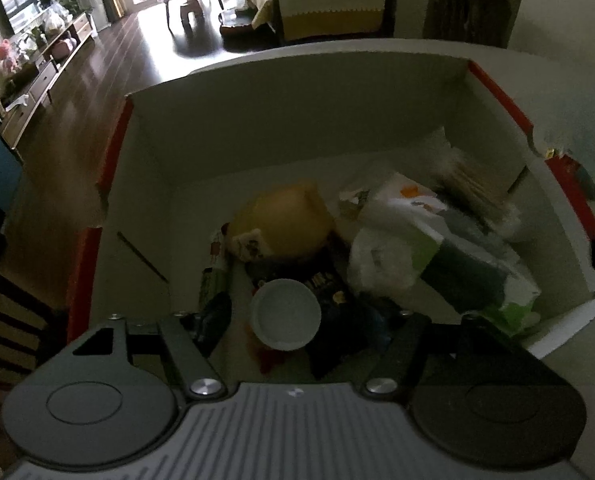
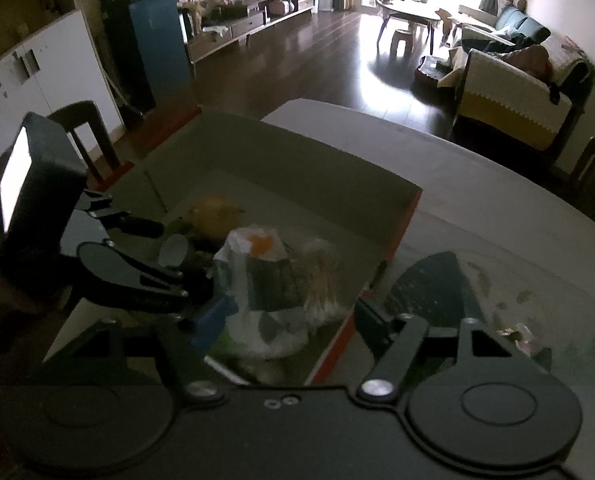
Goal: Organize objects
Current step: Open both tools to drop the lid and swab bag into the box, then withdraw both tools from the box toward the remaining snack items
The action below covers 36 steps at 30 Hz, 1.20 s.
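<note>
An open cardboard box with red-edged flaps holds several items. Among them are a yellow packet, a dark snack bag, a white plastic bag, a green and white carton and a bundle of thin sticks. A round white cap on a container faces up. My left gripper hangs open inside the box, with the cap between its spread fingers and touching neither. The right wrist view shows the same left gripper around the cap. My right gripper is open above the box's near right corner, over the white bag.
The box stands on a pale table. To the right of the box, a dark flat packet and small wrappers lie on the table. Dark chairs stand at the left, with dark wood floor beyond.
</note>
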Tool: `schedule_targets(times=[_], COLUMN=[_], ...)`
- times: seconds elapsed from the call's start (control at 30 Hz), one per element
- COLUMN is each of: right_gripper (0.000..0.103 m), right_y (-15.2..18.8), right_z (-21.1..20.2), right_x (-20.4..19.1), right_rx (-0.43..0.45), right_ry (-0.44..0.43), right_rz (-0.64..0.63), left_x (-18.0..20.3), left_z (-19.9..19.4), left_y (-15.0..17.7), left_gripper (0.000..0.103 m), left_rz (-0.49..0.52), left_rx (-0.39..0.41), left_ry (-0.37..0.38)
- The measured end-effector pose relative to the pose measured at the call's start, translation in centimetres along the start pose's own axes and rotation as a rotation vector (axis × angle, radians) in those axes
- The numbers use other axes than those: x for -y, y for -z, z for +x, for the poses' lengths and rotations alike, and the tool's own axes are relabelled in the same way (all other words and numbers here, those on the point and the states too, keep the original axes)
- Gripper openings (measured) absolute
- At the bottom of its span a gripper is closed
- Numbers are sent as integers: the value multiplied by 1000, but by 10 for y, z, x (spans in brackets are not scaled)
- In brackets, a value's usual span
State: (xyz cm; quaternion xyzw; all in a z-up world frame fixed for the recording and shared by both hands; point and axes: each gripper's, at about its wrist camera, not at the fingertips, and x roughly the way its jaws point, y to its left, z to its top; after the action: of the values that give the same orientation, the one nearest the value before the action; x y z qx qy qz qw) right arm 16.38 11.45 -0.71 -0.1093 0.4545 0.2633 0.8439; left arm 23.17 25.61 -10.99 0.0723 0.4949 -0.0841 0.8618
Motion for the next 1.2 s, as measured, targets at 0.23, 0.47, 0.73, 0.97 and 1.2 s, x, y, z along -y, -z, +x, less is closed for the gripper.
schedule_targets(times=[0.23,0.47,0.73,0.97,1.2], right_gripper=[79,91,102,102,102], right_y=[18,40,68,97,115], right_z=[-31,-60,-81,-80,-69], right_x=[1,11,46,90,133], right_rx=[43,88,107,74,52], right_ry=[-3,11,31,75,94], right_rz=[-16,-2,15,28,38], left_x=[-5,-2,21,69,128], left_z=[-24,-54,-81,-88,-84], left_y=[8,11,12,1,-18], left_gripper=[72,78,78,87,103], left_rz=[-50,-47,-51,-4,25], left_rx=[41,93,137,163,187], left_ry=[22,41,61,68,99])
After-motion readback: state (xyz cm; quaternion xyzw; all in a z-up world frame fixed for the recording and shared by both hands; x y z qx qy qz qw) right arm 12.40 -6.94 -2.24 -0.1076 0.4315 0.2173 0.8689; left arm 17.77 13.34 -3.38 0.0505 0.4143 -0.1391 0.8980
